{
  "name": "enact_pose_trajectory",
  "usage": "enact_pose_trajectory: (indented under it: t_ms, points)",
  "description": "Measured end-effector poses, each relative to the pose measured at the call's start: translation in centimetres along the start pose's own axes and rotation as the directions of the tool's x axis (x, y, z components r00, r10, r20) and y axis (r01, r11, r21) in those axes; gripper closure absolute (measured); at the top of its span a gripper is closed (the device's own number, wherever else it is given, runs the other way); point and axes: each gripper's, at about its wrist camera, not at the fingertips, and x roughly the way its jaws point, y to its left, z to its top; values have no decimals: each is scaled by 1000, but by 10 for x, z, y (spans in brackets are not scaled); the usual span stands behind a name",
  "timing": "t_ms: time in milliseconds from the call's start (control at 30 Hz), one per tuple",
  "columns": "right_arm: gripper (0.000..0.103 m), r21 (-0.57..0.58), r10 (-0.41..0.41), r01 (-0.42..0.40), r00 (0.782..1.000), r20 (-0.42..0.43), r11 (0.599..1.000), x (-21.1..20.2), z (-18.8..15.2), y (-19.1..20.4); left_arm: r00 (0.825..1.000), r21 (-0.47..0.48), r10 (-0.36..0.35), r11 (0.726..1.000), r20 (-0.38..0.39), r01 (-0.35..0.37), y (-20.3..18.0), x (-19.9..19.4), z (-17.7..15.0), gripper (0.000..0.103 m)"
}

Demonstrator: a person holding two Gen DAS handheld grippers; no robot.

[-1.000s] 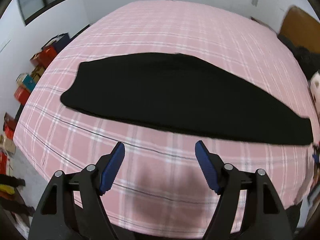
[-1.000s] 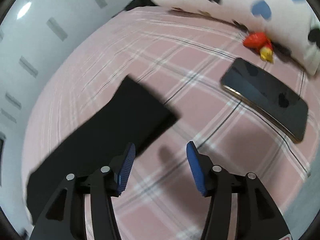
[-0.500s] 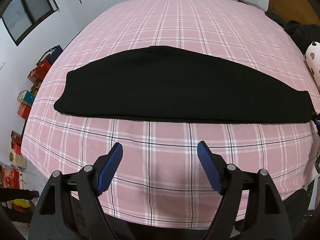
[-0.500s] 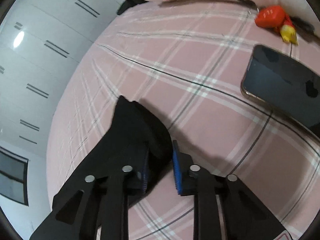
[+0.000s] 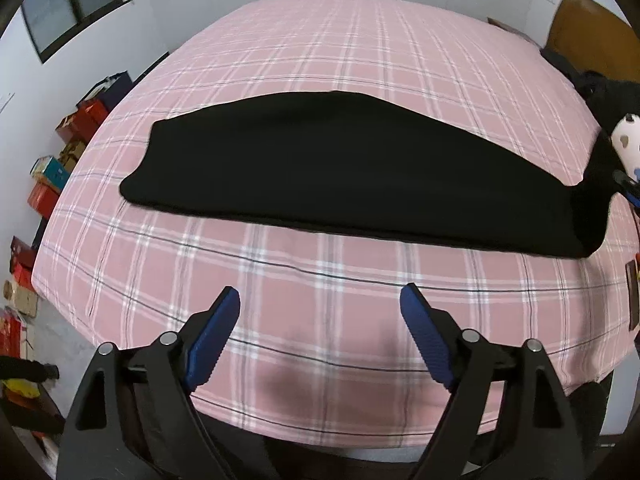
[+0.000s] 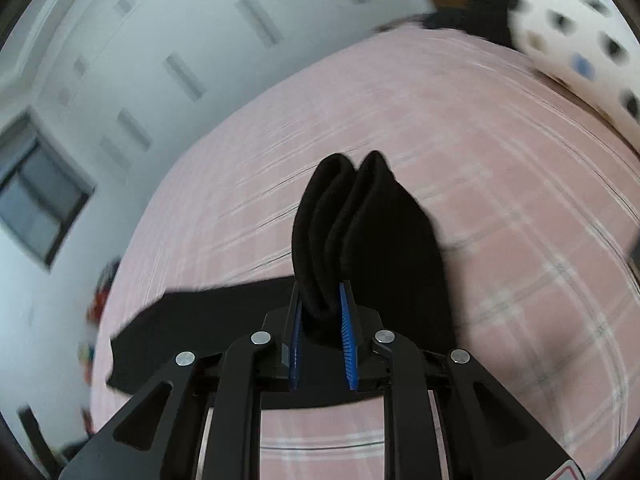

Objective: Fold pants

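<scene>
Black pants [image 5: 340, 168] lie folded lengthwise across a pink plaid bed [image 5: 340, 40], waist end at the left, leg ends at the right. My left gripper [image 5: 320, 312] is open and empty, above the bed's near edge, short of the pants. My right gripper [image 6: 320, 300] is shut on the leg ends of the pants [image 6: 360, 220] and holds them raised off the bed. In the left wrist view the raised leg end [image 5: 596, 184] stands up at the far right, with part of the right gripper [image 5: 626, 188] beside it.
A spotted white pillow [image 6: 580, 40] and a wooden headboard [image 5: 592, 36] are at the right end of the bed. Boxes [image 5: 60, 152] are stacked on the floor to the left. A dark phone edge [image 5: 632, 296] lies at the bed's right.
My right gripper has closed on the pants' leg ends and lifted them off the bed. My left gripper stays open and has shifted only a little.
</scene>
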Motion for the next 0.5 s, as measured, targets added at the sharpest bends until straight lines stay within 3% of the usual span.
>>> enact_pose_trajectory:
  t_ms: [267,500]
  points:
    - [87,-177,38,-65,988,-151,982,78,-28,134,1000,-67,22,998,8,-21,59,2,-2,22]
    - [87,-300,-52,-29,965,-258,954,138,-75,196,995,-80,95,993,29,-92,101,8,0,22]
